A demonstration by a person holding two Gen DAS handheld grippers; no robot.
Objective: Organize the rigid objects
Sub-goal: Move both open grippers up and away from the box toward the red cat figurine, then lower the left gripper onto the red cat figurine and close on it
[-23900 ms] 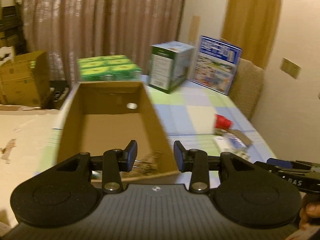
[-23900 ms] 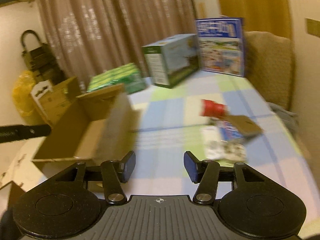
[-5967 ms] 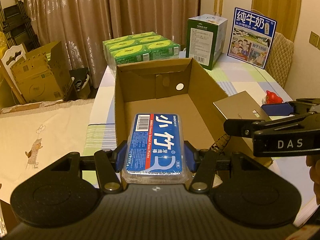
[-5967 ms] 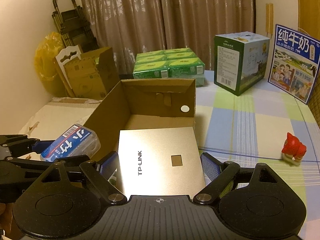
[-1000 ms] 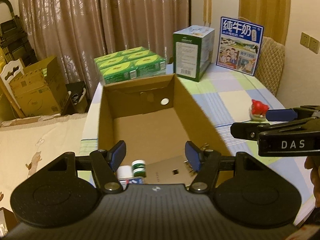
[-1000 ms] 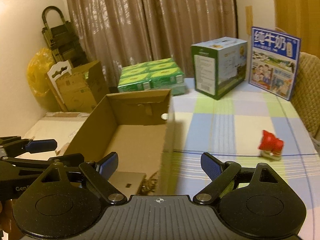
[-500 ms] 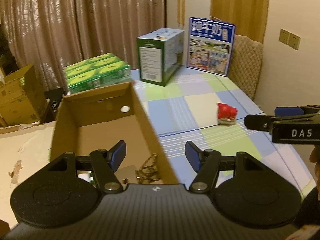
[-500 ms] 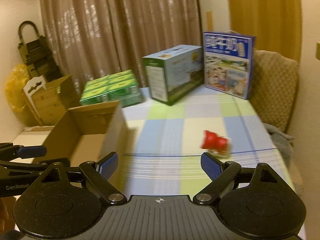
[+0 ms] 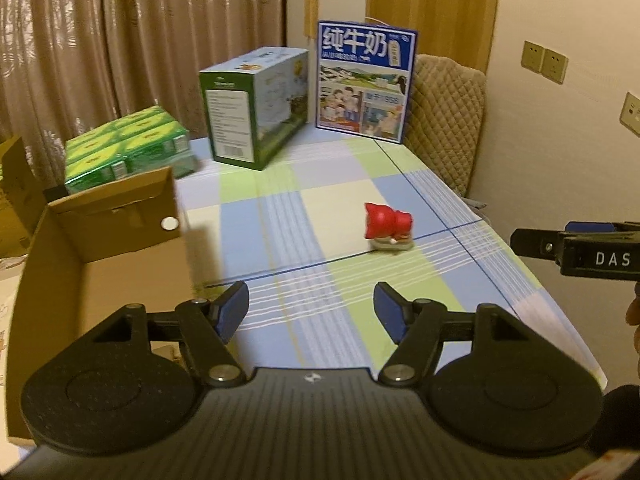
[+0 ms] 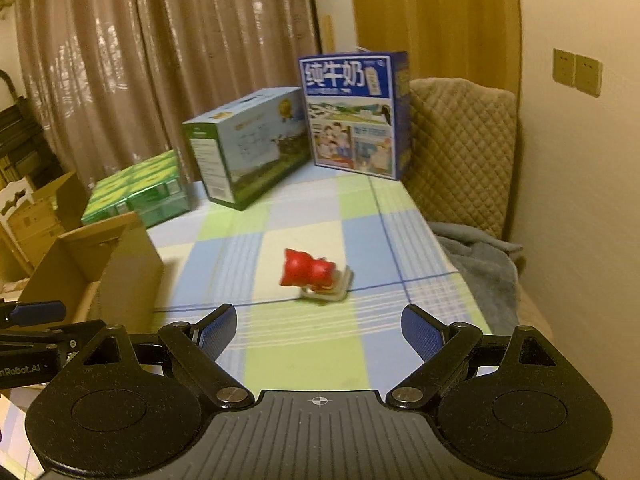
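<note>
A small red figurine on a pale base (image 9: 387,225) lies on the checked tablecloth; it also shows in the right wrist view (image 10: 314,274). An open cardboard box (image 9: 100,248) stands at the left, also in the right wrist view (image 10: 108,264); its contents are hidden. My left gripper (image 9: 311,312) is open and empty, above the table near the box's right wall. My right gripper (image 10: 320,336) is open and empty, a short way in front of the figurine. The right gripper's side shows at the left wrist view's right edge (image 9: 576,246).
At the table's far end stand a green-and-white carton (image 9: 256,104), a blue milk carton (image 9: 364,80) and green drink packs (image 9: 124,148). A quilted chair (image 10: 460,152) with a grey cloth (image 10: 480,264) sits at the right. Cardboard boxes (image 10: 44,208) stand far left.
Both grippers have swung right, away from the box and toward the red figurine, which now looks closer and more central. Both stay open and empty.
</note>
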